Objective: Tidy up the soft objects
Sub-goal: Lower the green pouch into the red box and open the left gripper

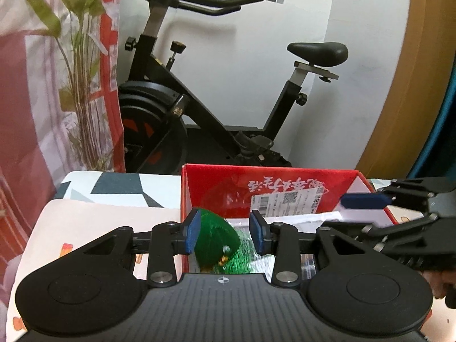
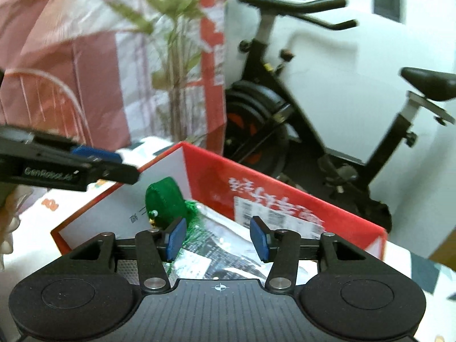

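Both hand-held grippers hover over an open red box [image 1: 285, 176], the left gripper [image 1: 225, 235] and the right gripper [image 2: 218, 239] each with blue pads spread and pinching nothing. Just beyond the left gripper's fingertips, a green plush toy [image 2: 165, 199] sits in the box's corner beside plastic packets [image 2: 228, 245]. Its long axis stands roughly upright, rounded top up, small eye toward the right gripper.

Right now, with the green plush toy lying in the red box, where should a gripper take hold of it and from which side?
Grip the green plush toy across its rounded upper body, coming down from above through the red box's open top. The toy sits close to the box's corner walls, so a sideways approach looks blocked, and its fringe looks too loose to hold. The left gripper is nearest.
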Available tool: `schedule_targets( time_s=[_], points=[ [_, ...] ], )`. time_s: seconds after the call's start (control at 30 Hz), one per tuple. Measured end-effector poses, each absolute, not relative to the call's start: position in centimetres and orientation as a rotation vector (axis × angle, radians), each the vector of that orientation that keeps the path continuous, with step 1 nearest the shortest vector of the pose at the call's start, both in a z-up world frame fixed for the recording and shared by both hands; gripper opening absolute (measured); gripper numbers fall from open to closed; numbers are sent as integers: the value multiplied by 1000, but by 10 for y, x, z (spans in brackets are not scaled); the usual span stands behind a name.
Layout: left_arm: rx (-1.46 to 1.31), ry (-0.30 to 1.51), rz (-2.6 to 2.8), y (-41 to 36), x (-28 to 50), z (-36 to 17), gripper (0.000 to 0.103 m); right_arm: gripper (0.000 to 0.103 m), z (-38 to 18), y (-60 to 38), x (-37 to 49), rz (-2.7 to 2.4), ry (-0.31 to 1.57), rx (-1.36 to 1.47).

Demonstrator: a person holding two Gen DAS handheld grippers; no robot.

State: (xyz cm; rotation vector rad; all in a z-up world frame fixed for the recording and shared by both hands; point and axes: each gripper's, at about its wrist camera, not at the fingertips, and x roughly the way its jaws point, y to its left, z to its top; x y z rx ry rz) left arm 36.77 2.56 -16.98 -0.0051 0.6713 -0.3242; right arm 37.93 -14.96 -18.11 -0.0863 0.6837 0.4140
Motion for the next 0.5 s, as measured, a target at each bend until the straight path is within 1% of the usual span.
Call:
schedule_targets(
  time_s=[0.27, 0.5],
  points=[
    [7, 645, -336, 25, 308, -165, 40, 47, -171, -184, 323, 362, 610, 4],
    [-17, 664, -336, 28, 258, -176, 40, 47, -170, -196, 274, 329, 585, 70]
  ],
)
